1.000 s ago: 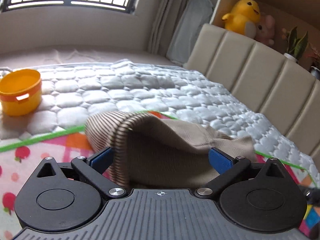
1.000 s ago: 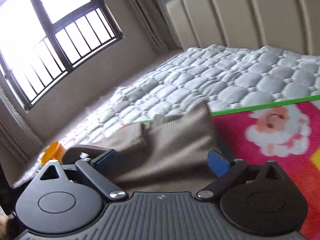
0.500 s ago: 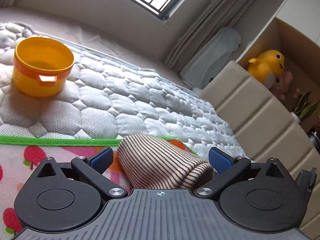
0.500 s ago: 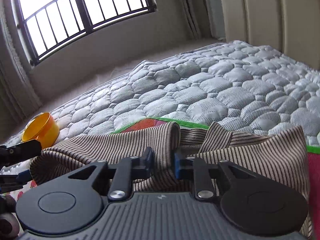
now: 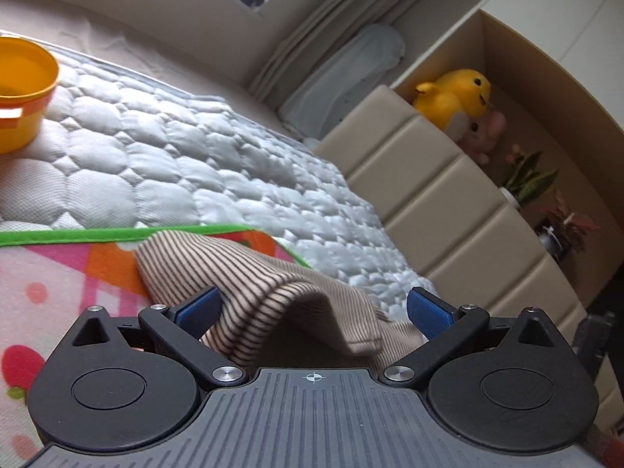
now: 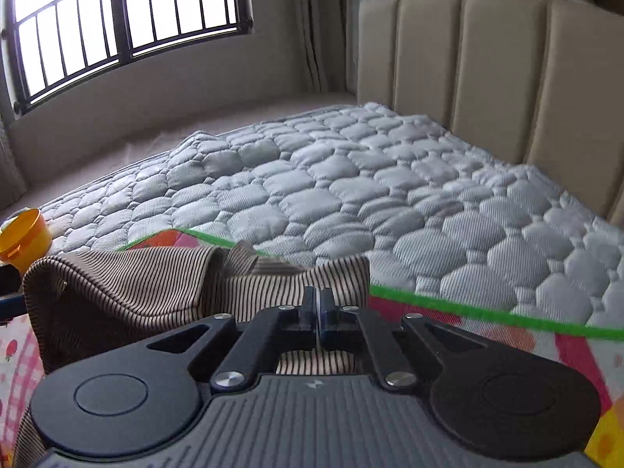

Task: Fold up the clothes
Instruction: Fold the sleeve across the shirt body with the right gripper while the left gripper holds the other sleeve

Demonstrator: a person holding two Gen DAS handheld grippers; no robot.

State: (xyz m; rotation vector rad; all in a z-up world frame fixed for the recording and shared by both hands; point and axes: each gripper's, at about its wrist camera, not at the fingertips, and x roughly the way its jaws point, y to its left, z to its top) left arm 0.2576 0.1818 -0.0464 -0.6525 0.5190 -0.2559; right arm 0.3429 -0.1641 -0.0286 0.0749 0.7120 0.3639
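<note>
A brown-and-cream striped garment (image 5: 241,273) lies rumpled on a colourful play mat (image 5: 58,273) with a green edge. My left gripper (image 5: 312,312) is open, its blue pads wide apart, and a raised fold of the garment sits between them without being pressed. In the right wrist view the garment (image 6: 156,280) spreads to the left over the mat (image 6: 487,335). My right gripper (image 6: 319,304) is shut on the garment's edge, with striped cloth pinched between its fingertips.
The mat lies on a grey quilted mattress (image 6: 351,195). An orange bucket (image 5: 19,89) stands on the quilt at the left, also seen as the orange bucket (image 6: 23,238). A beige padded headboard (image 6: 487,70) rises behind. A yellow plush duck (image 5: 452,93) sits on the shelf above it.
My right gripper has shut on the garment's edge, from wide open. The left gripper has rolled and shifted beside the garment, its jaws still open around a fold.
</note>
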